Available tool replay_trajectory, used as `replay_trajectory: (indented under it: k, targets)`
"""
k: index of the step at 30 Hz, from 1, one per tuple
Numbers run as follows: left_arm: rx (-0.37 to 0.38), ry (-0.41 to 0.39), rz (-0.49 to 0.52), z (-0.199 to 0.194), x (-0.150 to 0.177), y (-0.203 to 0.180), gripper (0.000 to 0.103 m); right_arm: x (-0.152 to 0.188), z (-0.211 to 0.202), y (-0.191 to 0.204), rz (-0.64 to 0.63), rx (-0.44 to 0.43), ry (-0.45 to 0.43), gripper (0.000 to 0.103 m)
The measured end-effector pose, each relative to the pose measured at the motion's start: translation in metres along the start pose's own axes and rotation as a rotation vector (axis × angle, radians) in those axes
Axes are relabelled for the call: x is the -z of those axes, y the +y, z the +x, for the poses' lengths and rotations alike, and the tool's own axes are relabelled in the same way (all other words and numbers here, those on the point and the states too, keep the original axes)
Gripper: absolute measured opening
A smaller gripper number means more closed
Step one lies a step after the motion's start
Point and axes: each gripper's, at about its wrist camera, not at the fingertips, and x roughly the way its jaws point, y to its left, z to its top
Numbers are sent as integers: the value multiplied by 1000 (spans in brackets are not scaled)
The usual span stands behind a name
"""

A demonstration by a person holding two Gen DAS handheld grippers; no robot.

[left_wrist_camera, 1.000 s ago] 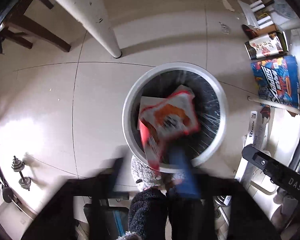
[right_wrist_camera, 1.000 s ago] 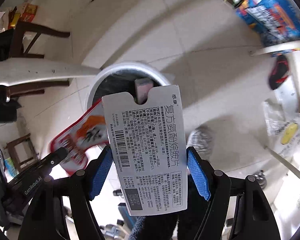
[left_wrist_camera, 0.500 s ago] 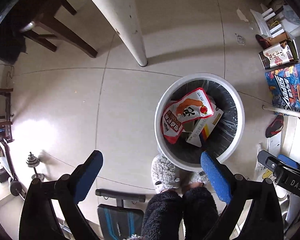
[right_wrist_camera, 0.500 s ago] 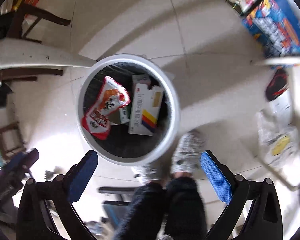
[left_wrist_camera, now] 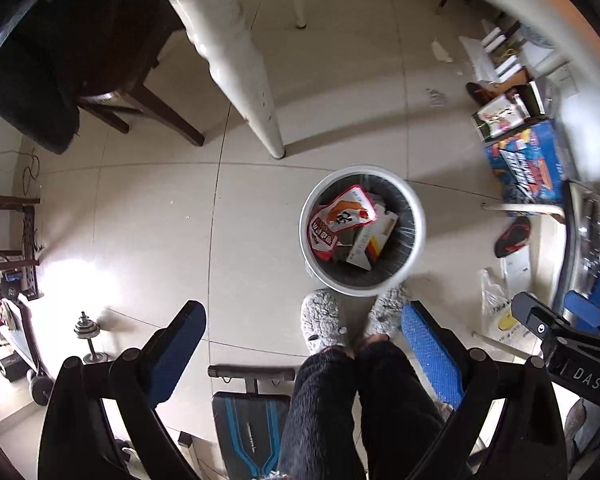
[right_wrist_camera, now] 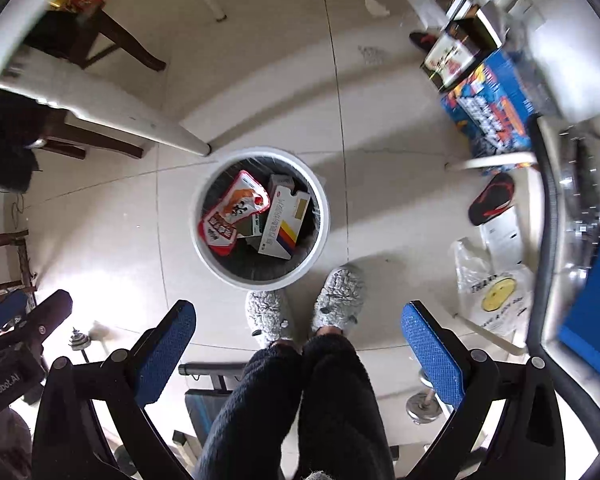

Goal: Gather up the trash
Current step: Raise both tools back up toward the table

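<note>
A: How far along does the cleanup look?

B: Partly done, I'd judge. The bin (right_wrist_camera: pixel 260 216) sits on the floor well below and ahead of the right claw (right_wrist_camera: pixel 298 354), and it already holds a red snack bag (right_wrist_camera: pixel 234 212) and a white carton (right_wrist_camera: pixel 286 226) lying side by side.

A: And the claws themselves?

B: Both spread wide with nothing between the blue pads. The left claw (left_wrist_camera: pixel 300 354) looks down on the same bin (left_wrist_camera: pixel 362 230), which lies ahead of it and a little toward its right finger. The person's fuzzy slippers (right_wrist_camera: pixel 338 298) stand just at the bin's near rim.

A: What's left to pick up?

B: Hard to say which bits count as trash. Off beyond the right finger of the right claw there is a white plastic bag (right_wrist_camera: pixel 494 296) on the floor and a scrap of paper (right_wrist_camera: pixel 376 4) far ahead. Those seem likely candidates.

A: How do the things in the bin lie?

B: In the right view the carton's long axis runs from the near rim up toward the far rim, tilted slightly right. The snack bag's long side slants from the near left up toward the far right, propped against the carton's left edge.
</note>
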Motion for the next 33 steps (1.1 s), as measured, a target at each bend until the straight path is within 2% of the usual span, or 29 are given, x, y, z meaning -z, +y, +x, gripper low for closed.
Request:
replay_trajectory:
  k: [6, 11, 15, 18, 22, 25, 27, 29, 33]
  targets:
    - [23, -54, 25, -80, 15, 0, 100, 26, -102, 0, 13, -23, -55, 103]
    - [8, -118, 31, -147, 15, 2, 100, 41, -181, 4, 33, -62, -101, 103]
    - [8, -220, 36, -195, -6, -2, 100, 37, -243, 6, 71, -128, -151, 103]
    - [-9, -302, 39, -226, -37, -12, 100, 18, -280, 1, 112, -172, -192, 103]
    - [-29, -380, 26, -253, -97, -25, 100, -29, -317, -18, 162, -187, -244, 103]
    - [-43, -418, 28, -266, -143, -42, 100, -77, -340, -46, 200, -183, -285, 103]
    - [-48, -435, 19, -272, -186, -57, 100, -115, -351, -66, 219, -186, -305, 103]
    - [-42, -443, 6, -275, -220, -69, 100, -158, -357, -86, 239, -179, -324, 103]
    - [-56, -408, -22, -273, -319, -106, 100, -268, -360, -136, 285, -179, -333, 103]
